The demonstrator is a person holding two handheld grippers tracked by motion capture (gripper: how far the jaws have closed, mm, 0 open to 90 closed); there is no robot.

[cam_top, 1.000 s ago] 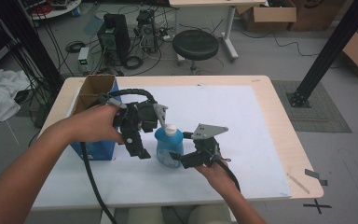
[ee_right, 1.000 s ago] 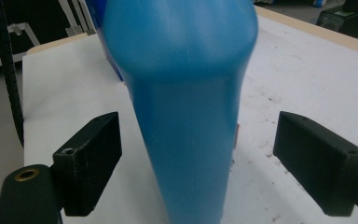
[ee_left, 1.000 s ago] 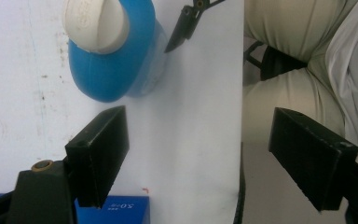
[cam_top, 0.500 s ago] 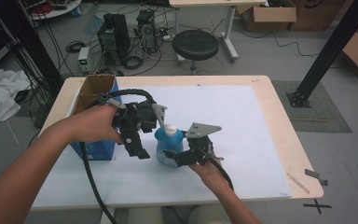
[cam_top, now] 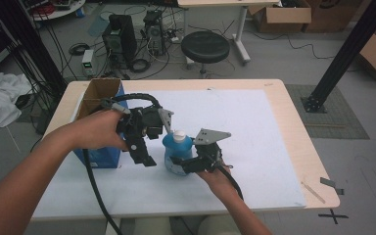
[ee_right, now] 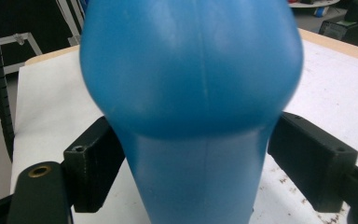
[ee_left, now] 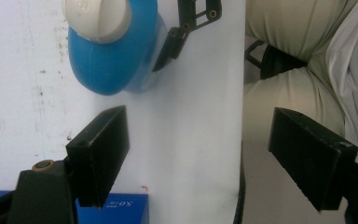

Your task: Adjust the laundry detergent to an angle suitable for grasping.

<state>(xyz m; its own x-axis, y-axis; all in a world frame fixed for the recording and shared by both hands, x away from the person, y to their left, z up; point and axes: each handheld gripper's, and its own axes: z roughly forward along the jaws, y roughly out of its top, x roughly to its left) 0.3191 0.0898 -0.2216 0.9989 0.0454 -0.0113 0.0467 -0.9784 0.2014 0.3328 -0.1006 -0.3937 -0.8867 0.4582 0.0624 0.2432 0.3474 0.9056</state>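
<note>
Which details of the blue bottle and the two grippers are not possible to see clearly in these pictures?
- Blue bottle: its top is cut off by the upper edge in the right gripper view.
- Bottle label: too small in the high view.
- Right gripper fingertips: partly hidden by the bottle in the high view.
- Cardboard box contents: hidden by its walls.

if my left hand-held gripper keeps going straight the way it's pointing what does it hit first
Probably the blue bottle: the left hand-held gripper is open and the bottle's lower side lies just ahead, left of centre; depth is unclear.
</note>
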